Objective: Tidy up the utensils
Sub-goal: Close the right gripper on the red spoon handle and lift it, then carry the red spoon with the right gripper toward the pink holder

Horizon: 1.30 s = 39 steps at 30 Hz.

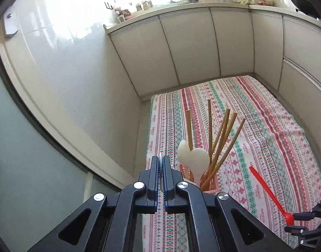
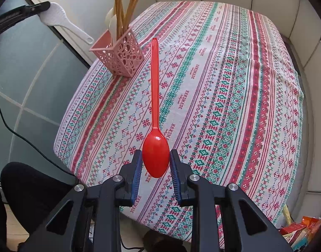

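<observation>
The red spoon sits between the right claw's pads, gripped by its bowl, handle pointing straight ahead above the patterned cloth. Ahead and left of that claw stands the pink holder near the table's corner, with chopsticks and pale spoons upright in it. Further left, the left claw holds a white rice paddle by its blade, handle toward the holder. In its own view that claw is nearly closed on the thin white edge, the holder just beyond to its right.
</observation>
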Available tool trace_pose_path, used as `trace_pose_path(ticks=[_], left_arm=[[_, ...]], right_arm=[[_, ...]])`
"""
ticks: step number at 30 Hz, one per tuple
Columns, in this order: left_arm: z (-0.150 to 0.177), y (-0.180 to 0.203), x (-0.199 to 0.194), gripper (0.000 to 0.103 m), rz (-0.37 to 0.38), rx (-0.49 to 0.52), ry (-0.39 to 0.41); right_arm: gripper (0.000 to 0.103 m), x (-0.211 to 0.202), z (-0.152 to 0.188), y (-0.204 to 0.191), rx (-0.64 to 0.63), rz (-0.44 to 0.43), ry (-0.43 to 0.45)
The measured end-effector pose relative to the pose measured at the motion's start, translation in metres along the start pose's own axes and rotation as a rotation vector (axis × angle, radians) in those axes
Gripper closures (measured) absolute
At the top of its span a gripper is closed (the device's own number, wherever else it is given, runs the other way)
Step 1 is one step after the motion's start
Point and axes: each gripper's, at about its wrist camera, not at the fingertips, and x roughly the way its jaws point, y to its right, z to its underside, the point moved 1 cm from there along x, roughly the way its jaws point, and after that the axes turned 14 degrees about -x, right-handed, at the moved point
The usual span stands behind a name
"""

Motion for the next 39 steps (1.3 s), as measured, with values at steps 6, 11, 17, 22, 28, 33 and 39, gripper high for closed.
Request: trace_pose_path(ticks=[6, 11, 17, 22, 28, 33, 39], left_arm=[[0.002, 0.018, 0.03, 0.1, -0.031, 0.05, -0.057], [0.006, 0.026, 0.049, 0.1, 0.001, 0.045, -0.114], [0.014, 0.021, 0.052, 0.097, 0.14, -0.037, -0.157], [0.039, 0.016, 0.044, 0.08, 0.329, -0.132, -0.286], [0.082, 0.016, 0.028, 0.056, 0.429, -0.146, -0.351], [0.11, 0.019, 0.037, 0.056, 0.374, -0.116, -0.379], [0.128, 0.008, 0.053, 0.056, 0.332, -0.091, -0.414]], right_arm=[[0.075, -0.005, 0.0, 0.004, 0.027, -0.047, 0.015], [0.075, -0.008, -0.002, 0.007, 0.095, -0.148, 0.03], [0.075, -0.008, -0.007, 0.004, 0.172, -0.268, 0.041], [0.075, -0.007, -0.012, 0.0, 0.216, -0.347, 0.047], [0.075, 0.0, -0.011, 0.006, 0.335, -0.444, 0.063], [0.075, 0.038, -0.003, 0.026, 0.474, -0.335, -0.05], [0.075, 0.085, -0.013, 0.029, 0.547, -0.261, -0.16]])
